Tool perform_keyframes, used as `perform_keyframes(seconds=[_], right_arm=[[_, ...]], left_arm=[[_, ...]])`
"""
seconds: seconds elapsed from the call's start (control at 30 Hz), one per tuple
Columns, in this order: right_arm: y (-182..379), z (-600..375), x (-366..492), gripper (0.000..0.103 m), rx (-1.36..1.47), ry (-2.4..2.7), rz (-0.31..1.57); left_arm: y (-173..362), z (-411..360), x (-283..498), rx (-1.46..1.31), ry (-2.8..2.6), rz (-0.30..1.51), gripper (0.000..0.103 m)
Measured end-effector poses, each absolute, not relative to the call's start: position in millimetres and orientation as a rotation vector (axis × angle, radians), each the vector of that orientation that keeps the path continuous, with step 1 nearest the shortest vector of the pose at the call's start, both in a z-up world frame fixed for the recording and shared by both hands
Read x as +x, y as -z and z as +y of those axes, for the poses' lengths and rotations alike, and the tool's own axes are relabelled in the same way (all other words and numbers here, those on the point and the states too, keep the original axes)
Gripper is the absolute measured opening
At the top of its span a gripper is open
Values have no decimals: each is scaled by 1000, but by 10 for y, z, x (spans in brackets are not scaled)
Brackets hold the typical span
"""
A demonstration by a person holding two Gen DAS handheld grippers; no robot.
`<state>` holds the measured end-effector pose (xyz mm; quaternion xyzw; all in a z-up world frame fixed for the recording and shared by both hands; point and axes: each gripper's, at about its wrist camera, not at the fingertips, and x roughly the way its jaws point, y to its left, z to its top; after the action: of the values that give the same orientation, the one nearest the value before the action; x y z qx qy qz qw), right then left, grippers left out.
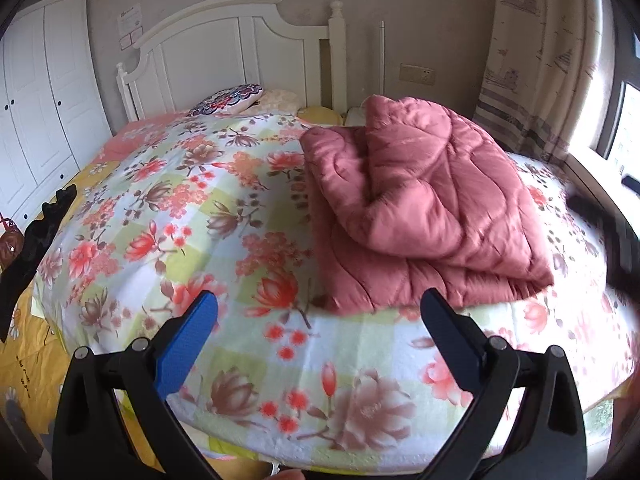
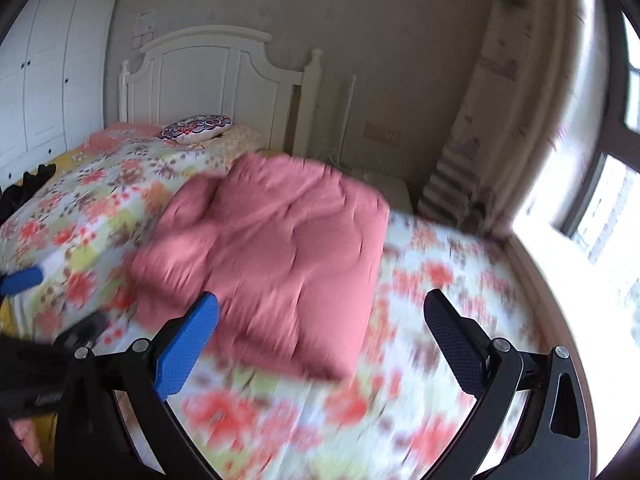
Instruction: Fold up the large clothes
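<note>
Pink quilted padding, that's my read of the big garment [image 1: 424,208]: puffy, soft, light for its bulk, probably slick. It lies partly folded on the floral bedspread [image 1: 180,208], toward the window side of the bed. My left gripper [image 1: 320,320] hovers short of its near edge, jaws spread, empty. The right gripper [image 2: 322,320] gapes empty too (that view is blurred). I'd pinch a near corner through both layers.

pink quilted garment [image 1: 420,216] — padded, folded into a thick rumpled bundle — lies on the floral bedspread [image 1: 180,208].
</note>
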<state>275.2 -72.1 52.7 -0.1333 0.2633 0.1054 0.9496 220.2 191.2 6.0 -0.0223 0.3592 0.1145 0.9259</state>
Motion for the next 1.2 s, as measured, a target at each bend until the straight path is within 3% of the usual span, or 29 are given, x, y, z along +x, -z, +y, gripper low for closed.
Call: perform_keyframes(seconds=[0.13, 0.3, 0.47, 0.73, 1.07, 1.2], right_arm=[[-753, -580, 3714, 98, -402, -201, 593], [-598, -337, 4784, 98, -549, -194, 713], [-286, 179, 5411, 98, -628, -285, 820], [377, 820, 5626, 98, -660, -319, 942], [-349, -76, 5060, 98, -439, -358, 866], [-46, -360, 4833, 98, -500, -244, 921]], left_arm=[[-275, 2070, 2484, -53, -262, 716, 101], [-519, 2108, 3020, -66, -257, 704, 101], [-234, 1987, 3533, 0, -252, 752, 101], [411, 2345, 3755, -93, -289, 853, 101], [534, 2365, 3766, -80, -277, 880, 101], [536, 2366, 3735, -86, -276, 877, 101]])
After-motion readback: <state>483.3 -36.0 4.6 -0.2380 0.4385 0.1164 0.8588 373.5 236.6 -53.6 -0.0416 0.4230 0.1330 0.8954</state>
